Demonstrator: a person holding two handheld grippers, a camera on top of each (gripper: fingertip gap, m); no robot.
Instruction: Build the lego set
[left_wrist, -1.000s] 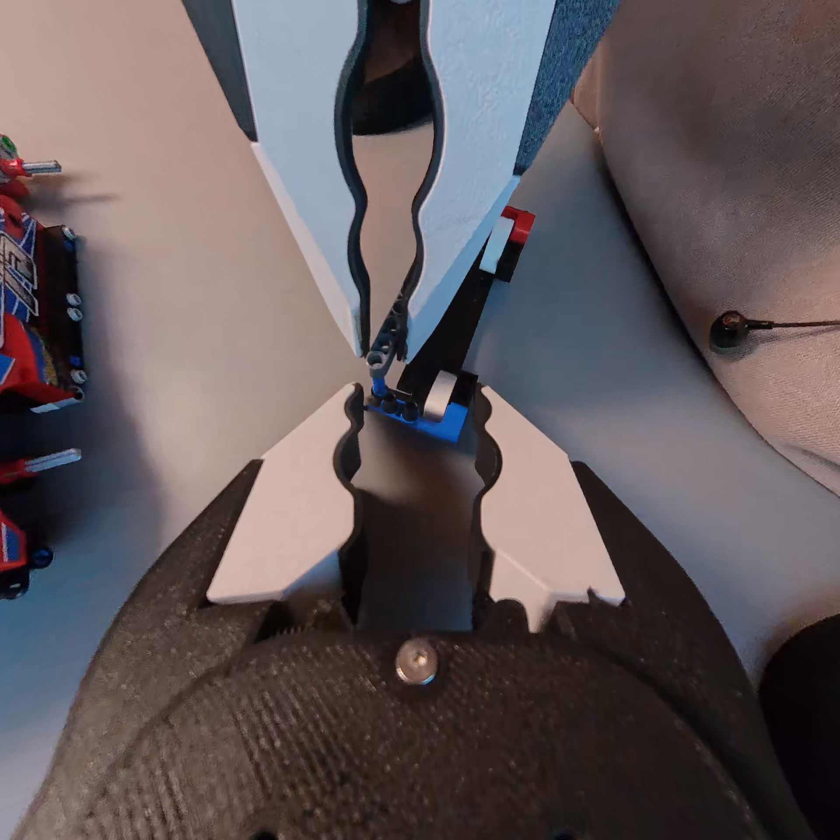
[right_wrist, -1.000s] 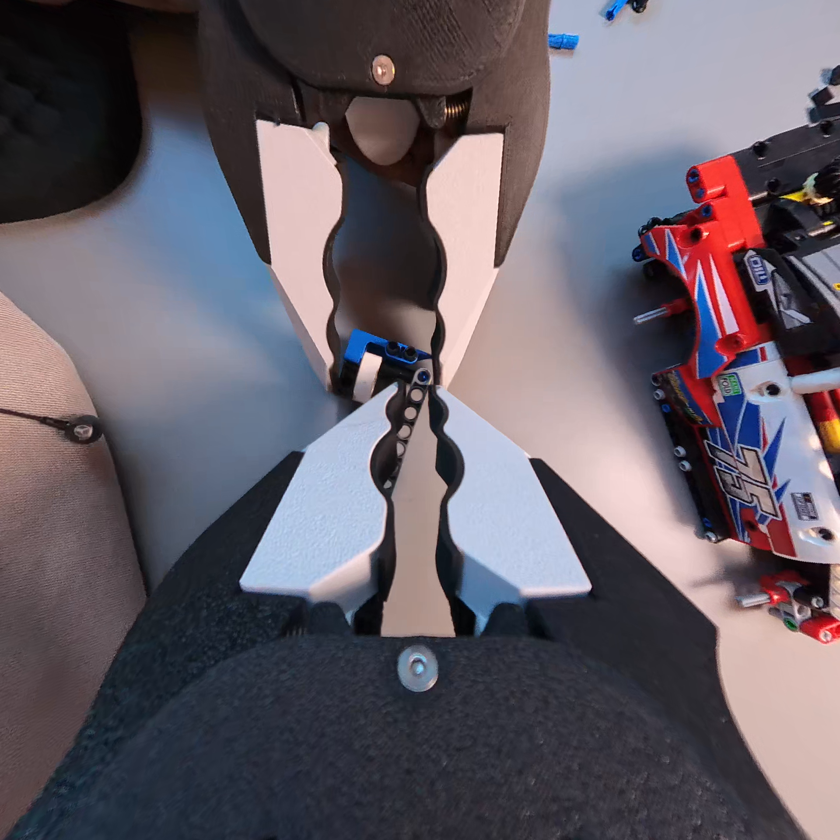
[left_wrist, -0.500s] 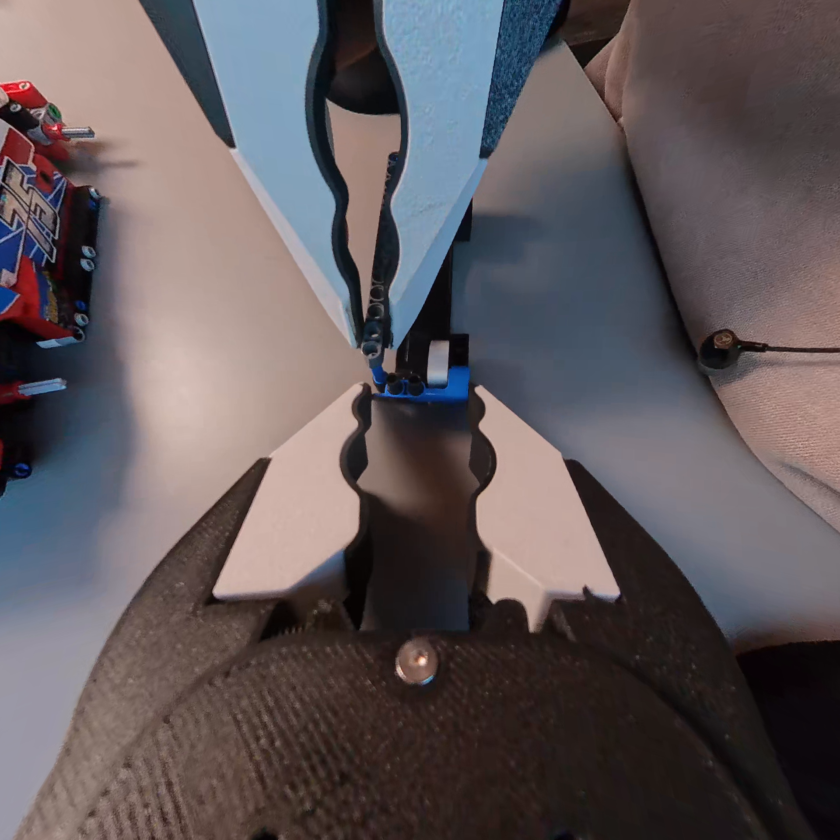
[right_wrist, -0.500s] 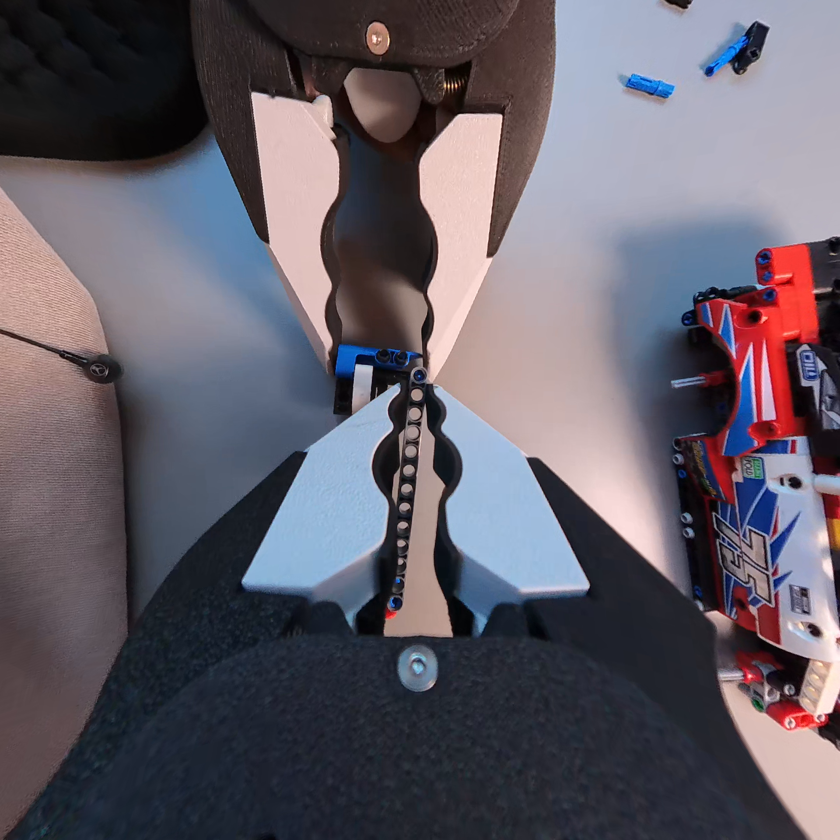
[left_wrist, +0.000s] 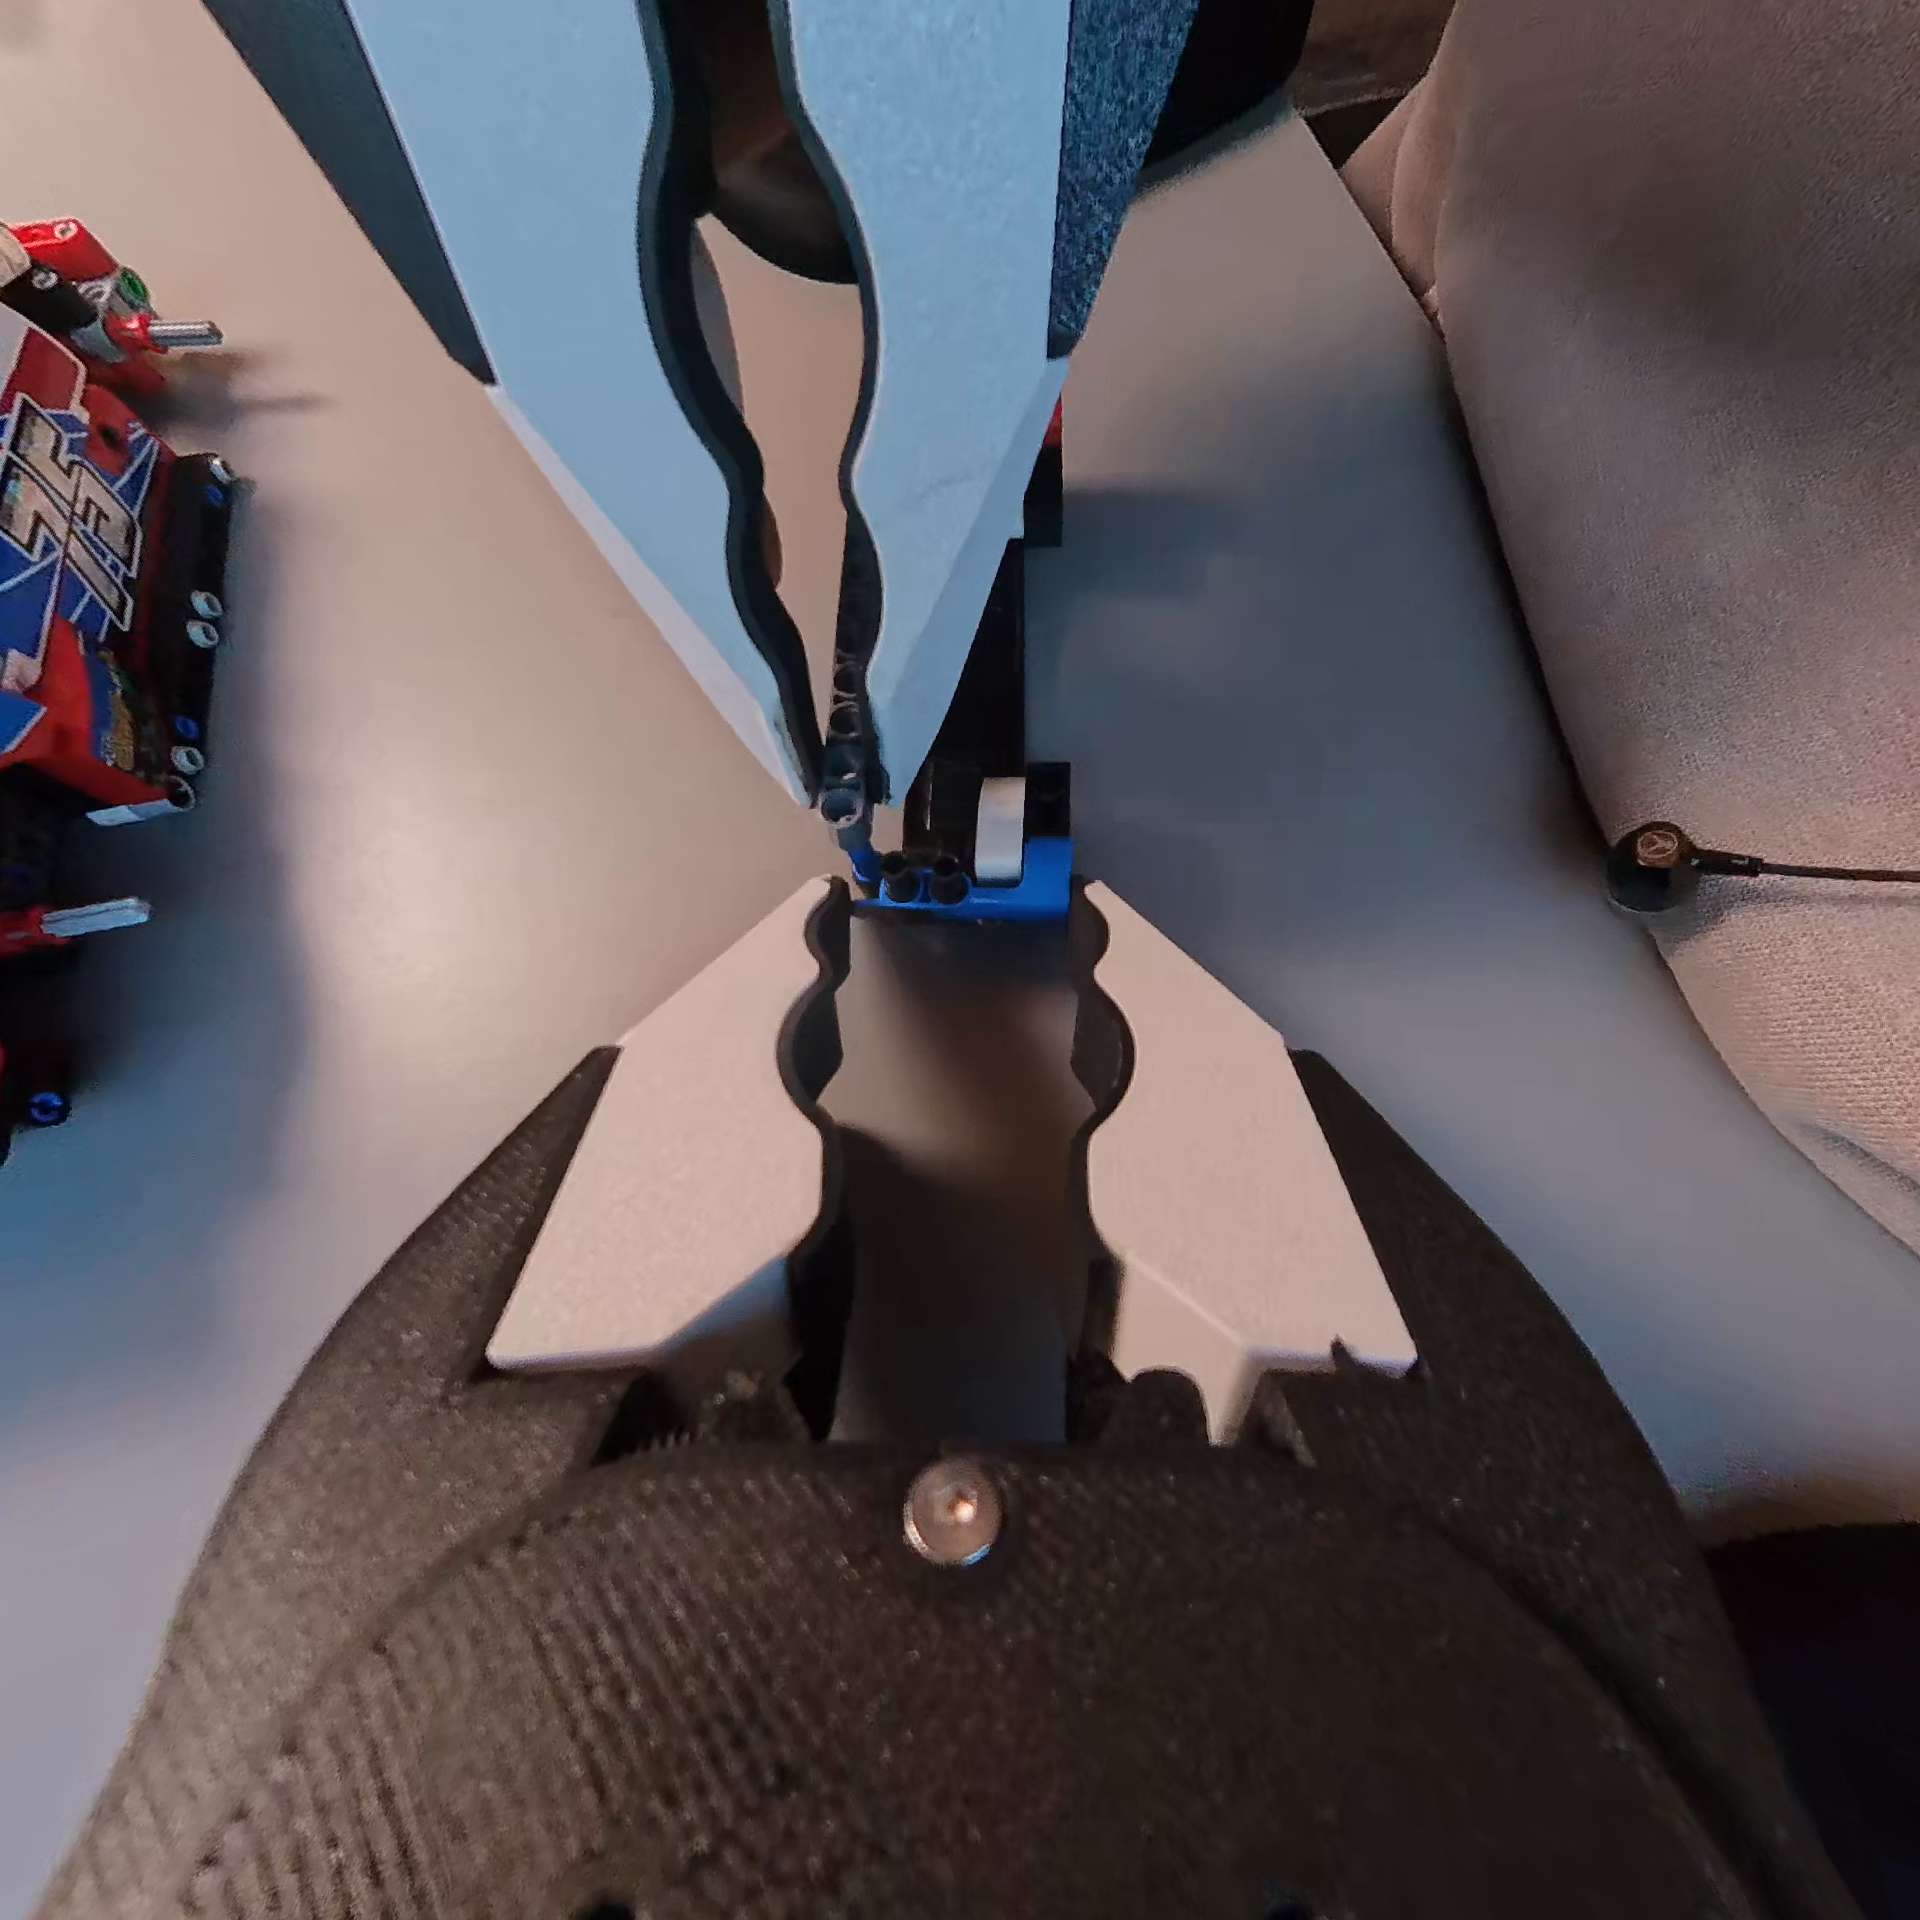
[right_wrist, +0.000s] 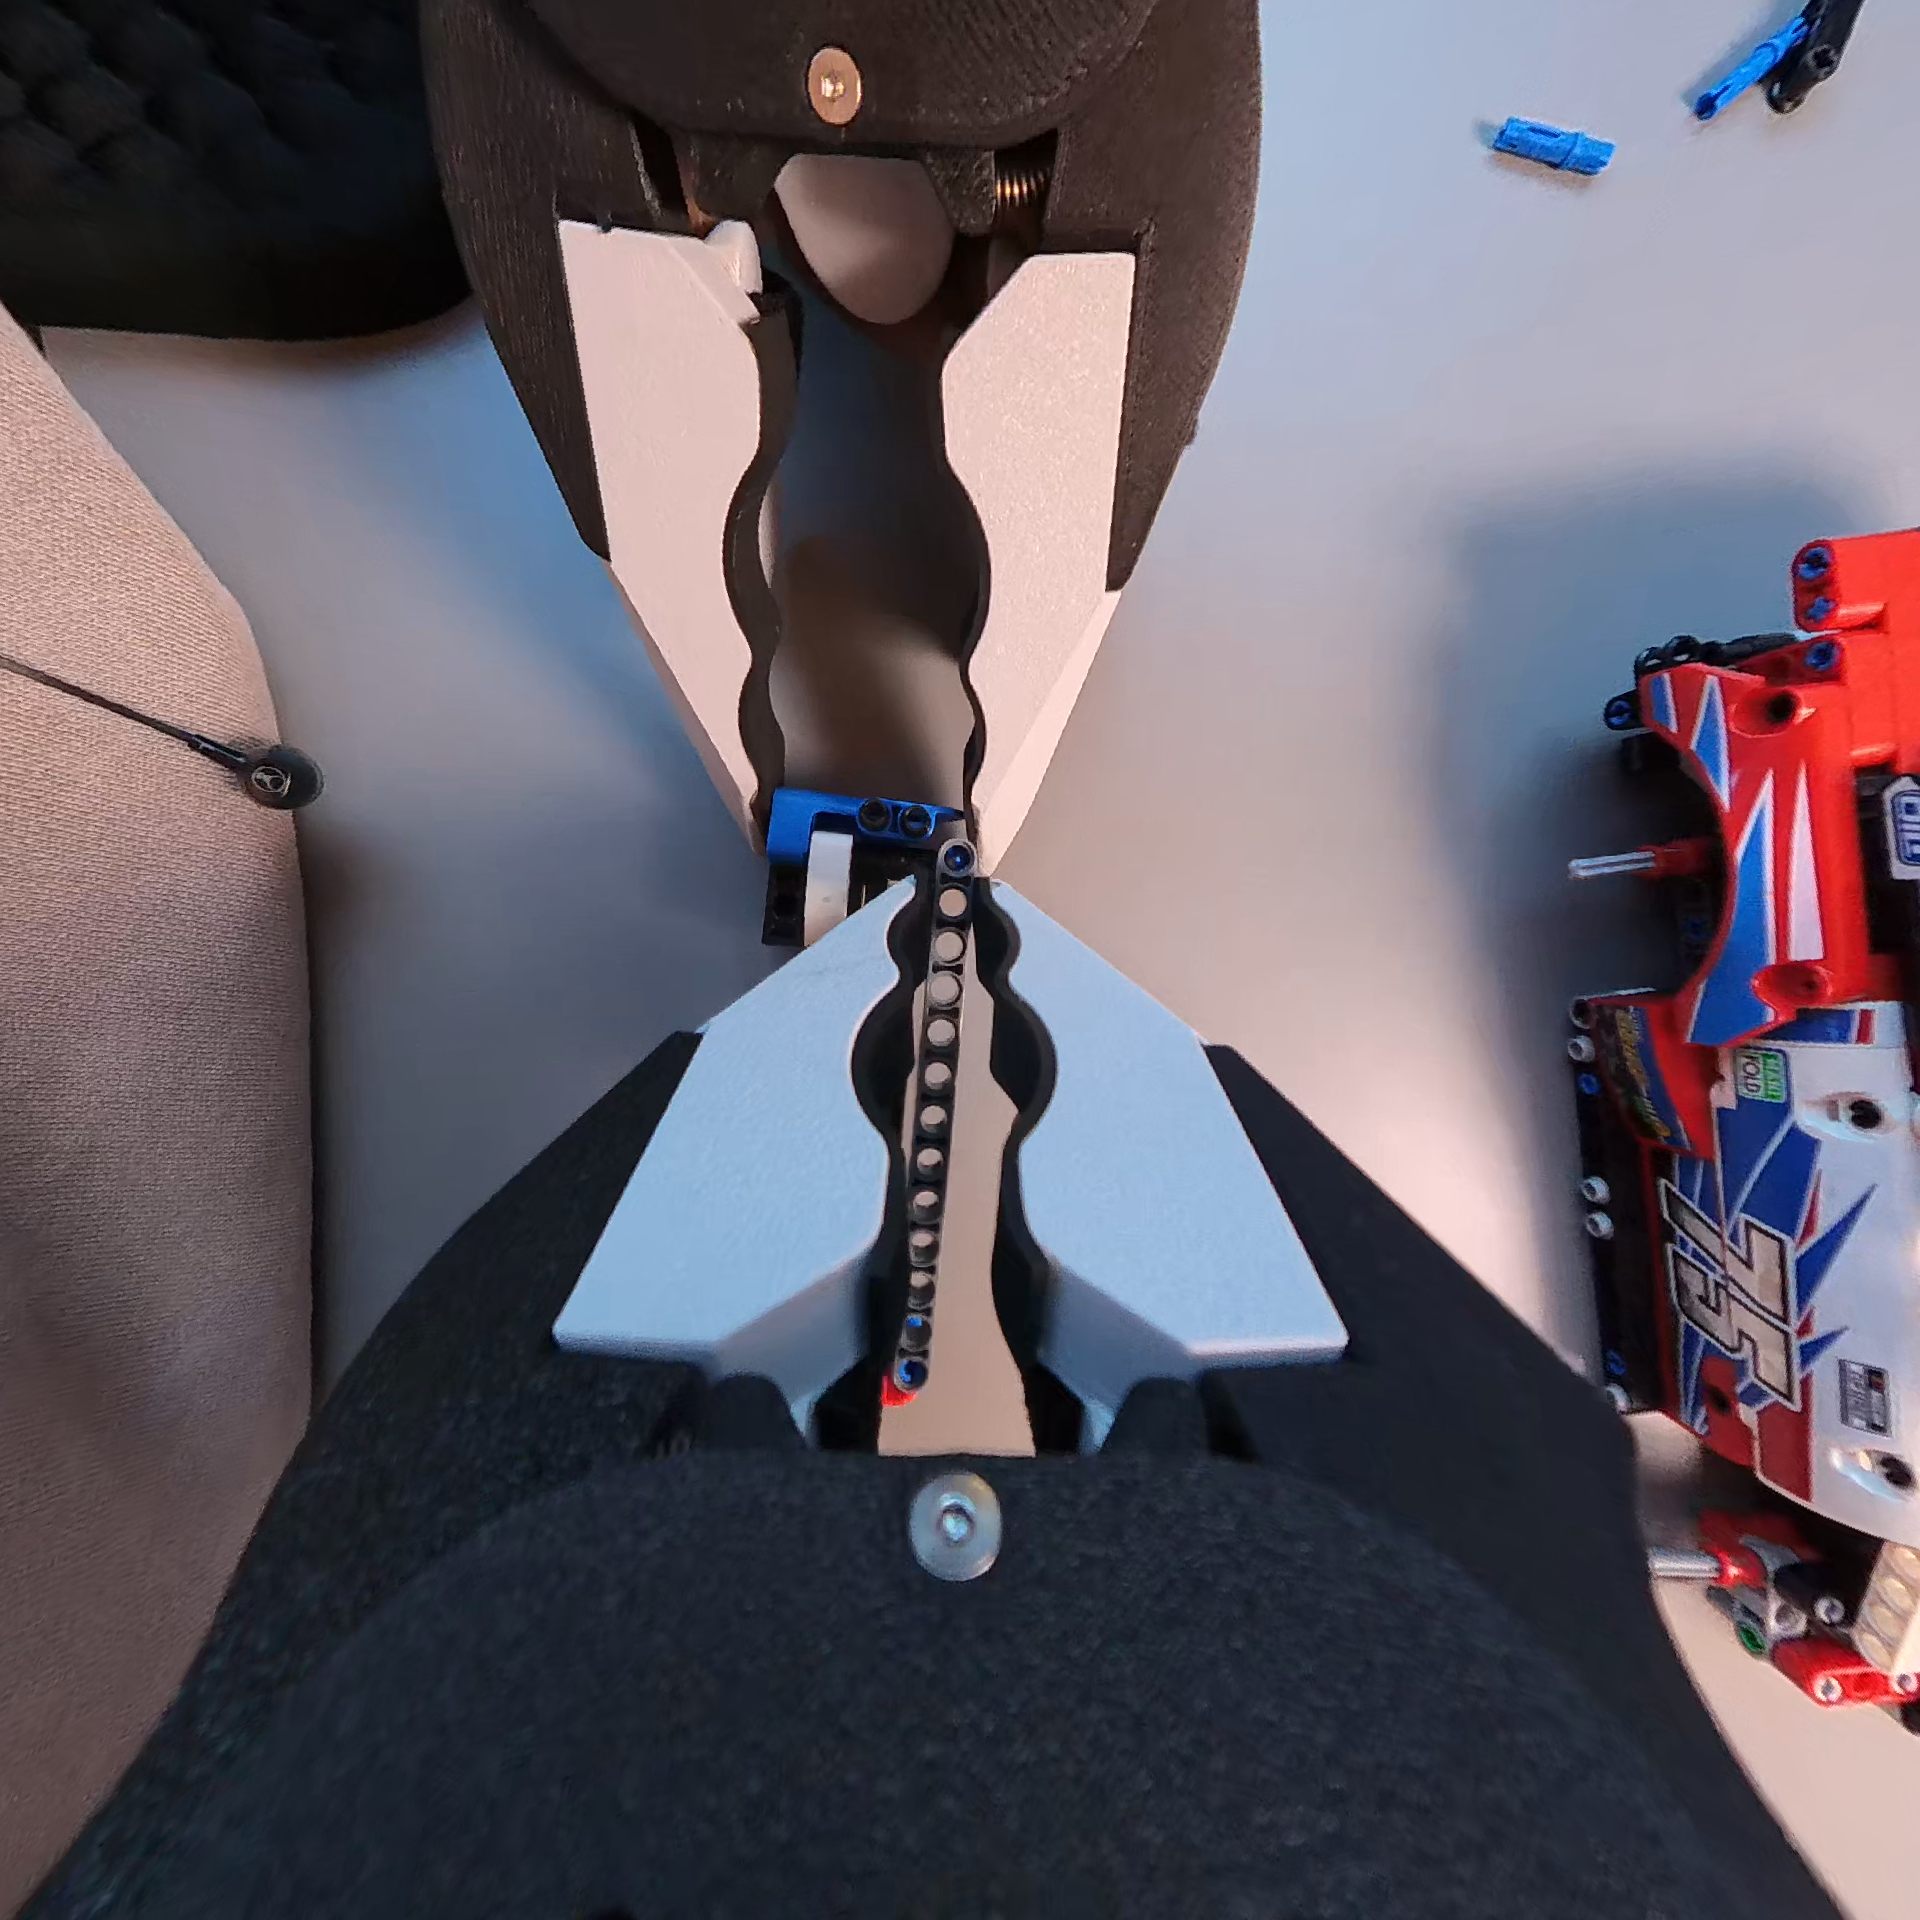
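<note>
Jaws: left gripper clamps blue-and-black subassembly, right gripper pinches black perforated beam, its end hole aligned to blue pin for joining.

Two close wrist cameras look down at the table, facing each other. Both views share the blue piece between them. The red car model sits left in one, right in the other.

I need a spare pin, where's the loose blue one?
In the right wrist view, the loose blue pin lies on the table at upper right, beyond the red car model.
</note>
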